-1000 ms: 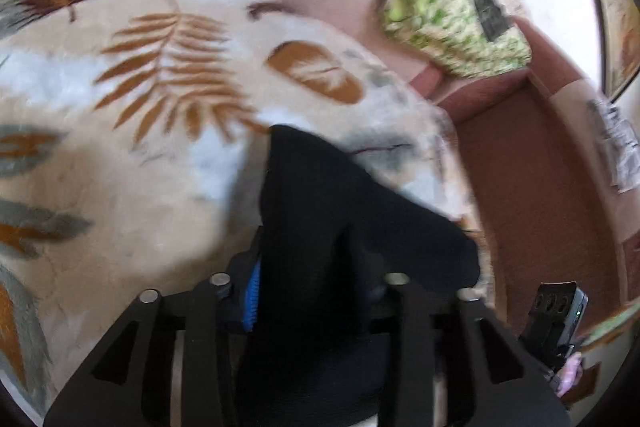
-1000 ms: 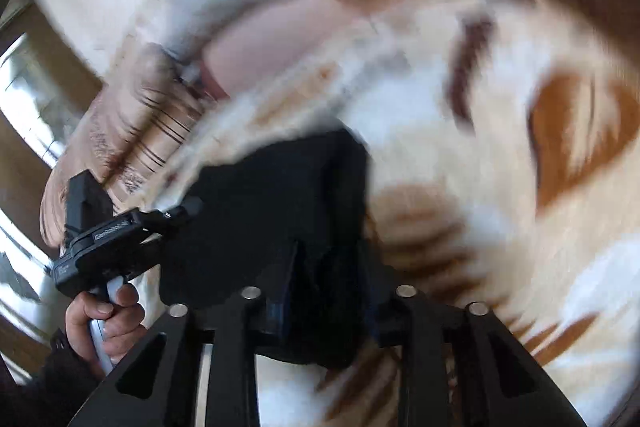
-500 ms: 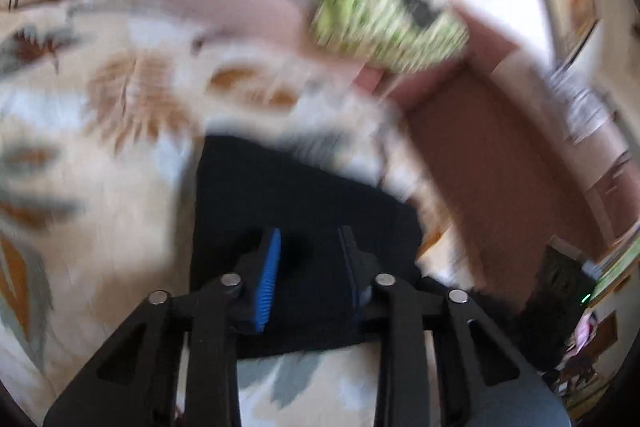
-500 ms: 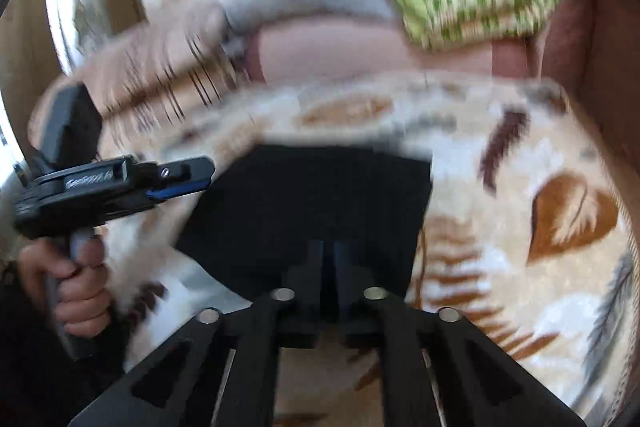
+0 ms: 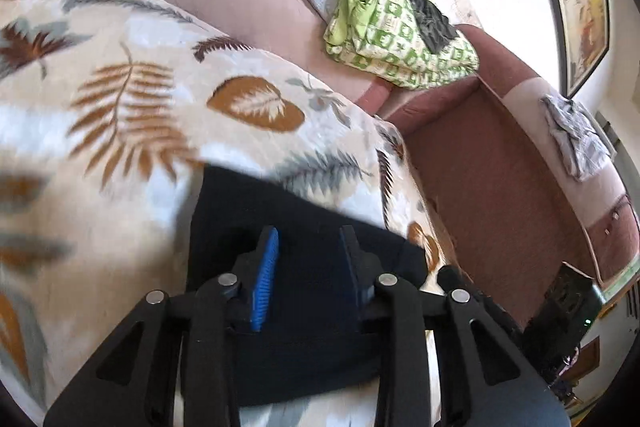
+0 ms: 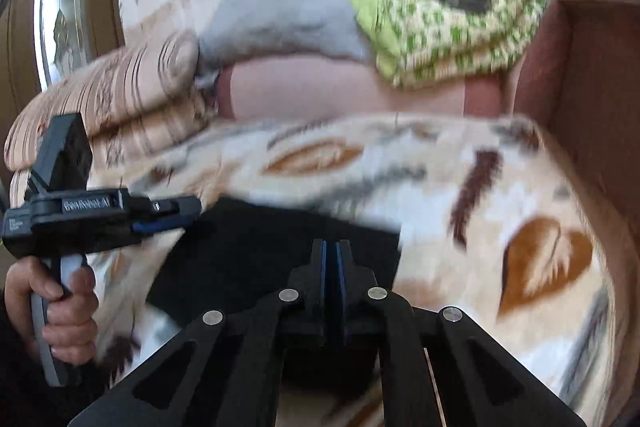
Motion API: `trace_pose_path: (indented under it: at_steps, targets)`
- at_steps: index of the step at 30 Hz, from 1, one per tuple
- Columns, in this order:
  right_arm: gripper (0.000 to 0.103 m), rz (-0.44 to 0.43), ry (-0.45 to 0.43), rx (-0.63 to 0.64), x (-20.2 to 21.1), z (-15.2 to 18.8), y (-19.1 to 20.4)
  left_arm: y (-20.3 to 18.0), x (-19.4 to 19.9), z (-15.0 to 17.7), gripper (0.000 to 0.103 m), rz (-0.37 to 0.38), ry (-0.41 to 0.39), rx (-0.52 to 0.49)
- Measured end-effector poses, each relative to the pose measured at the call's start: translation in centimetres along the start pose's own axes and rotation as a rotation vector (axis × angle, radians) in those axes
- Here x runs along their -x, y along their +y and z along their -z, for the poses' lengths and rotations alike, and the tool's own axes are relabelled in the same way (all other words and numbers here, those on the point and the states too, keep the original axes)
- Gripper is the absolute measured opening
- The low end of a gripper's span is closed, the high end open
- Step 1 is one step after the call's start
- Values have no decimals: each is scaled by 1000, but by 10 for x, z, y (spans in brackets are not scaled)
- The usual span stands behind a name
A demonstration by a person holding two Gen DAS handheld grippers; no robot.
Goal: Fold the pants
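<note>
The pants (image 5: 304,223) lie folded into a flat dark rectangle on the leaf-print blanket (image 5: 132,107), at the near part of it, well short of the green patterned bundle (image 5: 400,39) that sits on the sofa back beyond. A second ago I had them bunched up between both grippers, lifted off the blanket; half a second ago they were already down and spread, and since then they have stayed put.

My left gripper (image 5: 308,255) hangs over the pants with its jaws apart, the blue pad (image 5: 266,279) of one finger plainly showing and nothing between them; a second ago those jaws were buried in the cloth. My right gripper (image 6: 331,267) is over the right half of the pants (image 6: 272,251), its jaws pressed together with no gap and, as far as I can tell, no cloth caught in them.

In the right wrist view my left hand (image 6: 60,307) wraps the handle low at the left of the pants, knuckles toward me, holding the left gripper (image 6: 176,215) level with its fingers pointing across toward the pants' far left corner
</note>
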State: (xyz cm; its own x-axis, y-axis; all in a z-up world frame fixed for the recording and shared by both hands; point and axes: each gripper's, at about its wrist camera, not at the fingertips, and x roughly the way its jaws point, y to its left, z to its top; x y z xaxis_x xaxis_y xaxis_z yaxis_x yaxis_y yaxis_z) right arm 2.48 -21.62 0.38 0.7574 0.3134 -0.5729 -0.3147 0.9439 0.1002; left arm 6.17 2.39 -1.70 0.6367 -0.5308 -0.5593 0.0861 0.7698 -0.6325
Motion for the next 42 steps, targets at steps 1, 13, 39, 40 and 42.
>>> trace_pose_path:
  at_steps: [1,13,39,40,42]
  targets:
    - [6,8,35,-17,-13,-1,-5,4,-11,-7,28,-23,17,14]
    - [0,16,212,-134,-75,19,-31,20,-55,-7,22,-125,91,-55]
    - [35,66,109,50,-24,49,23,-34,-15,72,62,-417,33,-380]
    - [36,64,108,49,-23,49,23,-34,-15,72,62,-416,34,-380]
    - [36,65,105,50,-23,50,23,-35,-15,73,62,-412,34,-378]
